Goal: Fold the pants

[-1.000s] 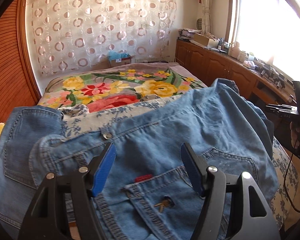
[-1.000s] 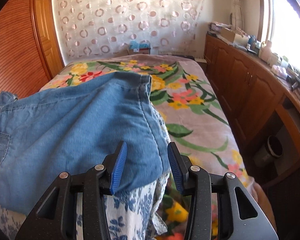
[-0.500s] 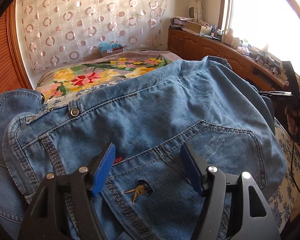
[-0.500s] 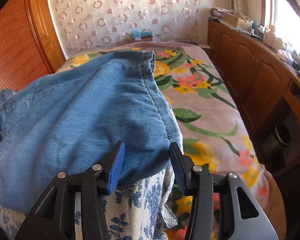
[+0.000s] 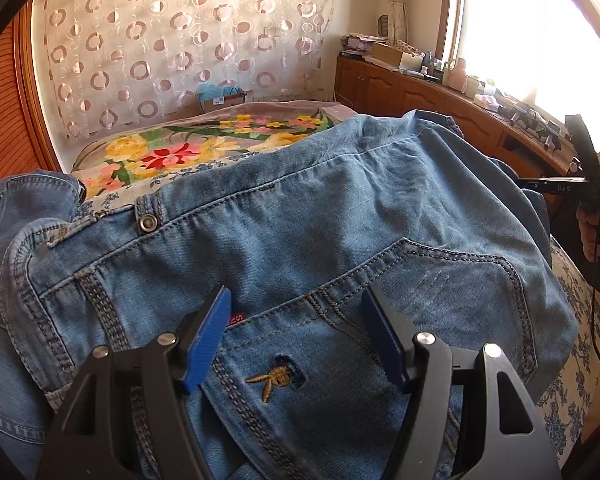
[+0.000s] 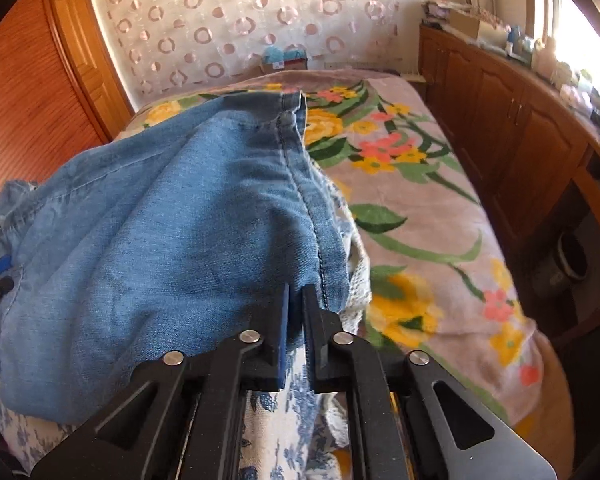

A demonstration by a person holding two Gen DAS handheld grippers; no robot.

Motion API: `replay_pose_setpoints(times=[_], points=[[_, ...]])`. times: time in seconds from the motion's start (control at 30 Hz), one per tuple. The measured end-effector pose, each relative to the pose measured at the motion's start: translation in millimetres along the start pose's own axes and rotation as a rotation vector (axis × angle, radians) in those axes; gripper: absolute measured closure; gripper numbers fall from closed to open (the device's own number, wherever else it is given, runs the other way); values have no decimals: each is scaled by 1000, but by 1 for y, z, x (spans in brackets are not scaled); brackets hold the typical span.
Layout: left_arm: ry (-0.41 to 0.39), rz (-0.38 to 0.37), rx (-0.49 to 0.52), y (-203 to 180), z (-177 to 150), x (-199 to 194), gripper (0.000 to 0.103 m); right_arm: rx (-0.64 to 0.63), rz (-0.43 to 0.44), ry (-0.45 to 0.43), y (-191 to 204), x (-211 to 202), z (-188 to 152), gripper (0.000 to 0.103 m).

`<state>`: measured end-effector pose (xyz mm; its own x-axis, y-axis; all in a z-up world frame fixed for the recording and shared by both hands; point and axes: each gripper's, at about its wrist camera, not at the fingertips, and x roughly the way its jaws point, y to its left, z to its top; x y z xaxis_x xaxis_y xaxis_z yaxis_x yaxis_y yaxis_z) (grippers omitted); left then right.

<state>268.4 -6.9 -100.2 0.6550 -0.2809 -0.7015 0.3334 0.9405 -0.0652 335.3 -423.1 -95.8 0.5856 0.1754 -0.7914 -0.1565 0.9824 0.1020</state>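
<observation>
Denim pants (image 5: 300, 216): blue, heaped on floral bedspread (image 6: 420, 200), waistband and embroidered back pocket (image 5: 340, 392) nearest the left wrist camera.

Left gripper (image 5: 296, 320): jaws apart, hovering over the pocket seam, clamping nothing; cloth lies beneath and between the fingers.

Right gripper (image 6: 294, 300): jaws have just been closing and now pinch the pants' near edge beside the side seam, above a blue-flowered sheet (image 6: 276, 400).

Step judged: securing both ends before folding. Left jaws should close on waistband layers together; lift evenly so the legs align.
</observation>
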Motion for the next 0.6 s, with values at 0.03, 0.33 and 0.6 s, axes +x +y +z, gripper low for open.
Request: replay_pose_setpoints(times=[0.03,0.33,0.6], points=[[0,-2,-1,1,-1,-1,36,-18,-24,-21,2,-8,2,103],[5,-15,-10,7,1,-4,36,9,-126,-48,-16,-28,3,102],[-62,43,1,27,13,-50,36,16,-137,-106,-4,-42,7,77]])
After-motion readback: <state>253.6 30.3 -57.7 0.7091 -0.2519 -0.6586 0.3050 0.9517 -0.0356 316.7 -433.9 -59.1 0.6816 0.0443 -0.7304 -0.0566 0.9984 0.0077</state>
